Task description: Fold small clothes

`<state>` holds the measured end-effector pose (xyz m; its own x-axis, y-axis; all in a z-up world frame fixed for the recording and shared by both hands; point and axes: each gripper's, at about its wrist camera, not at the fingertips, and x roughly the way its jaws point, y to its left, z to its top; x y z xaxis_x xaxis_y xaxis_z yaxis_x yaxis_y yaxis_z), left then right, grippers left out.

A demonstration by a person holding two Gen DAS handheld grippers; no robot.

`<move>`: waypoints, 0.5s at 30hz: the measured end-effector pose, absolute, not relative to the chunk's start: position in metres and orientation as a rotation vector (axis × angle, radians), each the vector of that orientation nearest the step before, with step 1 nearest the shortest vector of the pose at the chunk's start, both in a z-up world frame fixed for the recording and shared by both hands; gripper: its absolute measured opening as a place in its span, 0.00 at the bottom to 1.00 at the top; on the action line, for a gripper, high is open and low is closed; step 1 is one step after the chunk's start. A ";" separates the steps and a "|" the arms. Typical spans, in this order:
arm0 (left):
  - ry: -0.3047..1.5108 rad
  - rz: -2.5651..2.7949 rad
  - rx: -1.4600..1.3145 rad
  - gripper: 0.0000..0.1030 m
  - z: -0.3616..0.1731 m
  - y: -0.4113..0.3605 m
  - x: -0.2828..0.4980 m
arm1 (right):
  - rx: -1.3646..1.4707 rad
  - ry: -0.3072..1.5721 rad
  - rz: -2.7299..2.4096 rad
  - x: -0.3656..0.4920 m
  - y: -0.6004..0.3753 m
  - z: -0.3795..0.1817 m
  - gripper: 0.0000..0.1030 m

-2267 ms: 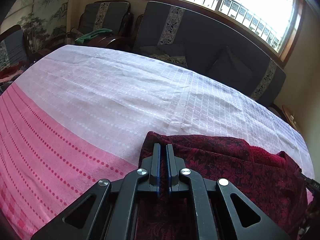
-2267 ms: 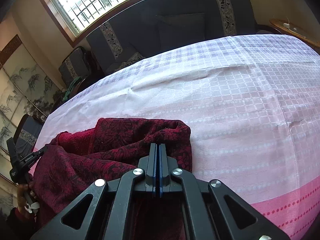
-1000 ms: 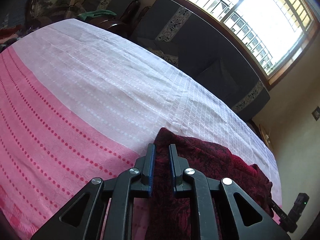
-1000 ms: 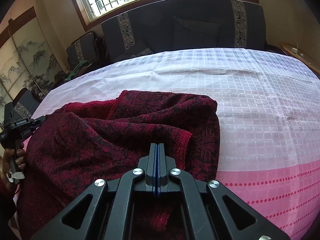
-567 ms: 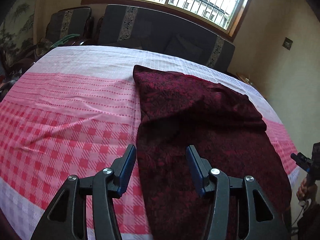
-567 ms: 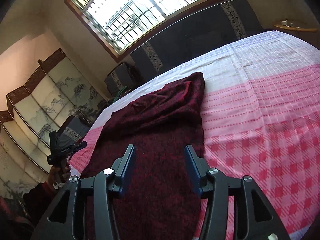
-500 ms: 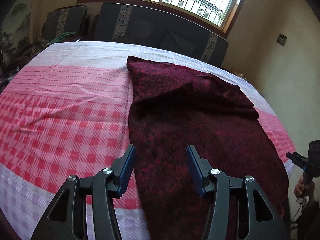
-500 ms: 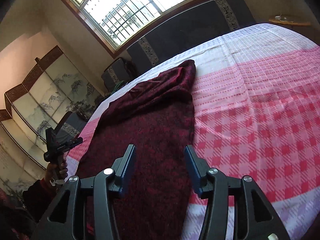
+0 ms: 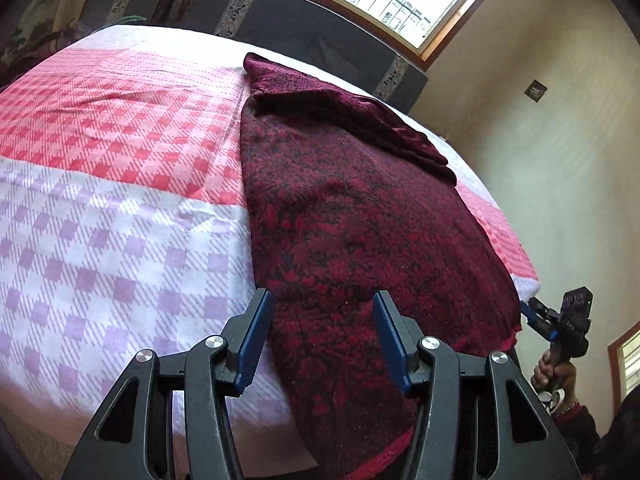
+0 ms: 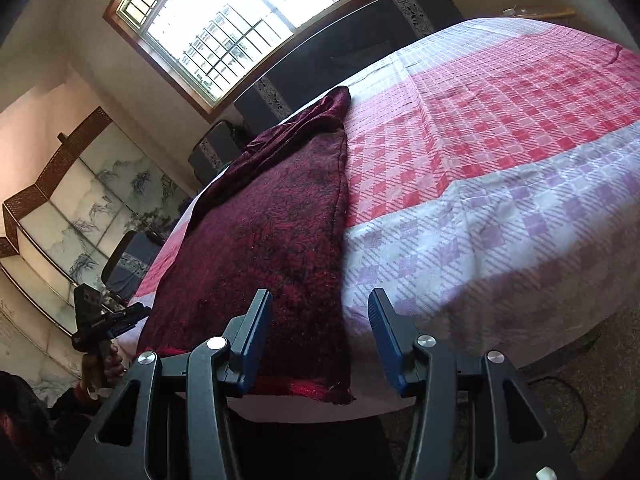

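Observation:
A dark red patterned garment (image 9: pixel 360 216) lies stretched across the checked tablecloth (image 9: pixel 120 184), its far end folded over and its near hem hanging at the table's front edge. It also shows in the right wrist view (image 10: pixel 272 232). My left gripper (image 9: pixel 322 334) is open and empty above the garment's near left part. My right gripper (image 10: pixel 318 334) is open and empty above the garment's near right corner. Each gripper also shows far off in the other's view: the right one (image 9: pixel 560 320) and the left one (image 10: pixel 100 320).
The tablecloth (image 10: pixel 500 128) is pink and lilac checked. A dark sofa (image 9: pixel 304 28) and a window (image 10: pixel 256 12) stand behind the table. A painted folding screen (image 10: pixel 72 208) is at the left. Floor (image 10: pixel 580 380) shows past the table's front edge.
Both grippers were shut on the garment at its far end, then let go and opened. They have drawn back to the table's near edge. The garment now lies with its far end folded over.

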<state>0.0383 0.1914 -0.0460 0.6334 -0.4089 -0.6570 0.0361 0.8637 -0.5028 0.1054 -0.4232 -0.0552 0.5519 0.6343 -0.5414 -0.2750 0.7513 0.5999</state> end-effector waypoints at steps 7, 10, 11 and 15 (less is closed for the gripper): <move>0.849 -0.356 -0.641 0.52 -0.058 0.204 0.005 | 0.566 0.838 0.613 0.097 -0.419 -0.062 0.43; 0.840 -0.395 -0.671 0.52 -0.061 0.203 -0.009 | 0.613 0.850 0.654 0.097 -0.414 -0.067 0.41; 0.837 -0.407 -0.682 0.52 -0.061 0.204 -0.012 | 0.627 0.852 0.662 0.098 -0.413 -0.070 0.41; 0.881 -0.482 -0.814 0.54 -0.076 0.205 -0.019 | 0.717 0.849 0.684 0.097 -0.418 -0.077 0.40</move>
<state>-0.0191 0.2049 -0.0759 0.5618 -0.6702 -0.4850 0.0474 0.6114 -0.7899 0.0967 -0.4183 -0.0769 0.4856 0.7692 -0.4153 -0.2421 0.5749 0.7816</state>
